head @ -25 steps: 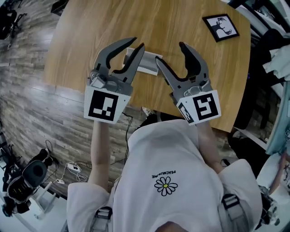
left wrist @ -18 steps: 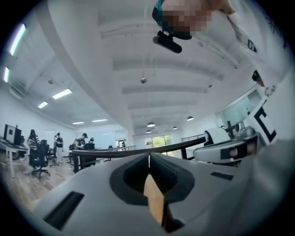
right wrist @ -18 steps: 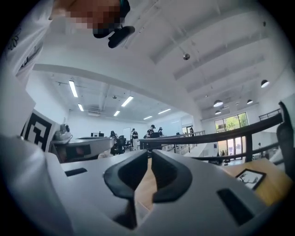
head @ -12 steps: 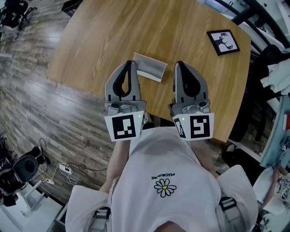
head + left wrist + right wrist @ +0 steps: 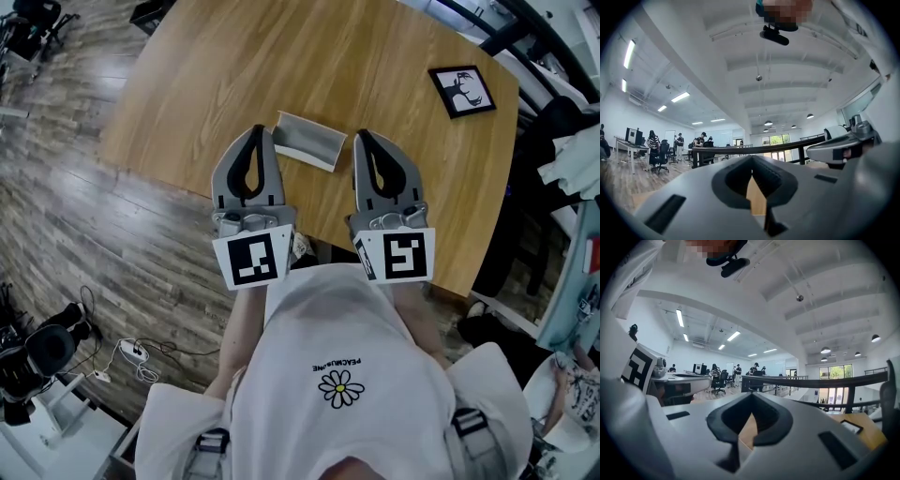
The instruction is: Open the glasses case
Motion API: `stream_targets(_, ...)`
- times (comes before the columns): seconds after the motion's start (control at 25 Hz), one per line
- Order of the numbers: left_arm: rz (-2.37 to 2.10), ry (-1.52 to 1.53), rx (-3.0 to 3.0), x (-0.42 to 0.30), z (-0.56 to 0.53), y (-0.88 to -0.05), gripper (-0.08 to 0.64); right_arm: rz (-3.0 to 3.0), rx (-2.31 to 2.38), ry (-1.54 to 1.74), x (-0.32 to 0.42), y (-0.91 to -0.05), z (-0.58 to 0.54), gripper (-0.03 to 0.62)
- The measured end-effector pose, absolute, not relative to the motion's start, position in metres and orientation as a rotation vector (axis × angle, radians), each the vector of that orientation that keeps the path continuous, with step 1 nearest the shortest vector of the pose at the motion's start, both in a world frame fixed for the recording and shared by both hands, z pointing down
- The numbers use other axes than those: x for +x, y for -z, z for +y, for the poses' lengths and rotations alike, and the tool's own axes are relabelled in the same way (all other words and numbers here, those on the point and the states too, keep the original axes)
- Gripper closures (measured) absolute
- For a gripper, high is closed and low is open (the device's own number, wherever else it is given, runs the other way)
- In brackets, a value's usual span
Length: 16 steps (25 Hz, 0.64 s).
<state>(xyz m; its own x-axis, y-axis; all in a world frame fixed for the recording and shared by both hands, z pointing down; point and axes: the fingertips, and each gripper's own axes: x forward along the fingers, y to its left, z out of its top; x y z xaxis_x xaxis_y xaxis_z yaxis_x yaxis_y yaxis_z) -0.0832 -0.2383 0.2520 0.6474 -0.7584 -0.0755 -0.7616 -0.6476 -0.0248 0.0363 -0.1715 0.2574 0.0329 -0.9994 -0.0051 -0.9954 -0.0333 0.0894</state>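
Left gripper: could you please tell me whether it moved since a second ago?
Yes. The left gripper has drawn back from the glasses case, toward the table's near edge.

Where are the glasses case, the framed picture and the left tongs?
glasses case [image 5: 307, 141], head view, middle of its grey top.
framed picture [image 5: 462, 87], head view, centre of the print.
left tongs [image 5: 262, 131], head view, the closed tips.
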Motion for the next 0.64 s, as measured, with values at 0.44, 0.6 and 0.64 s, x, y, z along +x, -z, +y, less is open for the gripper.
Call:
stream_targets(0.44,1.279,-0.078,-2.791,-0.076,-0.238,-0.254,0.543,-2.125,2.204,0.084,0.047,-0.264,-0.173,0.586)
stream_targets(0.6,1.263,-0.088,-2.789,-0.078,-0.236,-0.251,0.543,-2.127,2.194,0.091,0.042,-0.265,-0.173,0.586)
stream_targets(0.64,1.259,-0.089,-2.789,-0.078,-0.236,-0.251,0.543,-2.126,2.191,0.093,0.041,-0.265,-0.172,0.586)
